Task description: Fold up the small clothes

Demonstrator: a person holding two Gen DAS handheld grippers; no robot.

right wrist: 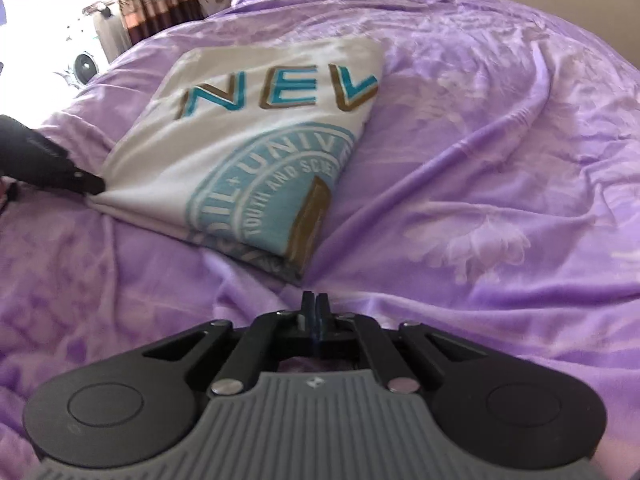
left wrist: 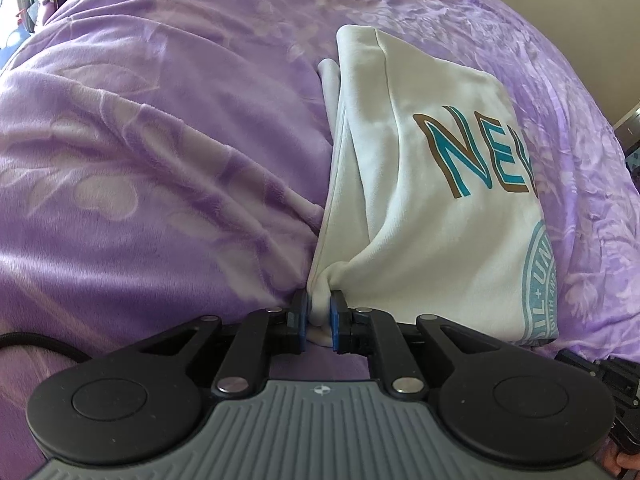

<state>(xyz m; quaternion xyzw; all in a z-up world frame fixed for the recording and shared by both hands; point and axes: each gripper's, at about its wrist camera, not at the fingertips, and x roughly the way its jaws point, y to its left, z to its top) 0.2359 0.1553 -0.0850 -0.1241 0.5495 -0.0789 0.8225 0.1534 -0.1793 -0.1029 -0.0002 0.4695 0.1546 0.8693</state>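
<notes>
Left gripper (left wrist: 319, 322): pinching the corner of the folded white T-shirt (left wrist: 432, 208) (teal lettering up); lying on a purple blanket (left wrist: 160, 160)
Right gripper (right wrist: 315, 312): hovering clenched, holding nothing, near the shirt's folded edge

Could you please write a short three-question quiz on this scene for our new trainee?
1. True or false: the left tool is shut on a corner of the shirt.
2. Multiple choice: the right tool is
A. shut and empty, over the blanket
B. open around the shirt
C. shut on the shirt's hem
3. Fill in: the large letters printed across the folded shirt read ___.

Key
1. True: white cloth is pinched between its blue pads.
2. A: its jaws meet with nothing between them, just short of the shirt's near edge.
3. NEV, with part of a round blue seal below.
</notes>
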